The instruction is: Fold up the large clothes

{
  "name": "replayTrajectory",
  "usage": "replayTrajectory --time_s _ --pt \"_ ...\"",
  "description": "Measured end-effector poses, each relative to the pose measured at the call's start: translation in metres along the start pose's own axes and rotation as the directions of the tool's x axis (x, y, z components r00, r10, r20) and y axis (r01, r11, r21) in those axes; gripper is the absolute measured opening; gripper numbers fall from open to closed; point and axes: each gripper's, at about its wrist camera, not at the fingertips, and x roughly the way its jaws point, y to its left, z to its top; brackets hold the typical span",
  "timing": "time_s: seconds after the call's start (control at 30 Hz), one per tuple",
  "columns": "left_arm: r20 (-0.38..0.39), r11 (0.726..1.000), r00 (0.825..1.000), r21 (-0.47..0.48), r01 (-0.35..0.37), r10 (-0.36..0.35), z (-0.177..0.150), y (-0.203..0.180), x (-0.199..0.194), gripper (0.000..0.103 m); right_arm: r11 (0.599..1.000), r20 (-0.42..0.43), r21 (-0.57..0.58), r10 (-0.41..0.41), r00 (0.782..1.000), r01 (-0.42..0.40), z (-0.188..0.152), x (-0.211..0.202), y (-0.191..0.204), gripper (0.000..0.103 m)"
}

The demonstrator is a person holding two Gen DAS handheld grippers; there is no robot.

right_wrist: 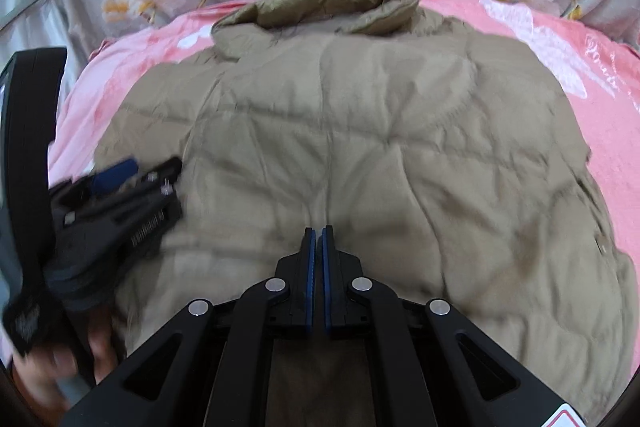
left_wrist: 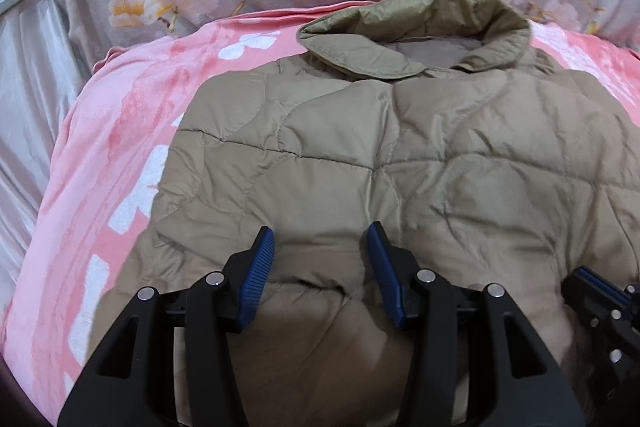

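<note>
Lying collar-far on a pink blanket [left_wrist: 120,163], the jacket [left_wrist: 360,155] is looking partly folded while the left gripper [left_wrist: 320,267], jaws apart, and right gripper [right_wrist: 319,259], jaws together, are hovering at its near edge.

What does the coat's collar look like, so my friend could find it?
Find the pink blanket covering the bed, then the puffy tan quilted coat lying on it. At its far end sits the collar, a shinier olive-tan band standing up in a curve, smooth where the coat is stitched.
</note>
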Motion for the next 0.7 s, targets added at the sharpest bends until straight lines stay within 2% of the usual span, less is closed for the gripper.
replayTrajectory --time_s 0.03,0.1,0.17,0.23,0.27,0.3,0.33,0.37,0.43,0.47,0.6,0.67,0.7 --pt "-0.008 0.999 0.999 0.009 0.031 -0.031 -0.002 0.005 -0.007 0.049 1.0 -0.019 -0.005 0.015 1.0 -0.015 -0.004 -0.005 -0.003 0.002" --pt "-0.034 0.997 0.996 0.012 0.082 -0.082 -0.004 0.016 -0.016 0.058 0.999 -0.044 -0.016 0.03 0.999 -0.031 -0.012 -0.018 -0.011 0.002" --pt "-0.071 0.987 0.985 -0.02 0.159 -0.16 -0.001 0.035 -0.026 0.06 0.999 -0.067 -0.014 0.036 0.997 -0.037 -0.016 -0.031 -0.019 0.013" --pt "-0.062 0.971 0.971 -0.076 0.226 -0.231 0.013 0.055 -0.037 0.061 0.998 -0.056 0.016 0.066 0.996 -0.065 -0.008 -0.05 -0.029 0.03" --pt "-0.046 0.963 0.967 -0.106 0.246 -0.252 0.023 0.063 -0.042 0.065 0.997 -0.036 0.025 0.069 0.997 -0.068 -0.002 -0.057 -0.031 0.035" --pt "-0.026 0.952 0.961 -0.141 0.27 -0.276 0.035 0.07 -0.046 0.073 0.997 0.005 0.039 0.073 0.997 -0.073 0.012 -0.066 -0.033 0.045" --pt "0.005 0.928 0.947 -0.194 0.317 -0.323 0.052 0.078 -0.048 0.078 0.995 0.053 0.063 0.076 0.996 -0.079 0.028 -0.072 -0.035 0.056" --pt "0.027 0.907 0.934 -0.23 0.354 -0.357 0.065 0.082 -0.047 0.087 0.992 0.099 0.092 0.081 0.992 -0.09 0.043 -0.075 -0.035 0.059" --pt "0.059 0.858 0.91 -0.314 0.407 -0.41 0.094 0.087 -0.034 0.089 0.985 0.158 0.129 0.095 0.983 -0.115 0.068 -0.073 -0.036 0.059" --pt "0.059 0.846 0.905 -0.333 0.417 -0.422 0.103 0.086 -0.027 0.089 0.978 0.184 0.152 0.111 0.977 -0.14 0.086 -0.064 -0.034 0.059" --pt "0.0 0.789 0.87 -0.421 0.447 -0.493 0.133 0.077 0.024 0.089 0.947 0.193 0.237 0.174 0.966 -0.218 0.132 -0.023 -0.038 0.059" --pt "-0.058 0.781 0.856 -0.444 0.439 -0.514 0.141 0.068 0.055 0.088 0.931 0.191 0.288 0.173 0.966 -0.224 0.145 -0.004 -0.045 0.059" --pt "-0.085 0.789 0.859 -0.45 0.419 -0.505 0.142 0.064 0.068 0.088 0.921 0.189 0.323 0.162 0.969 -0.217 0.151 0.01 -0.052 0.059"
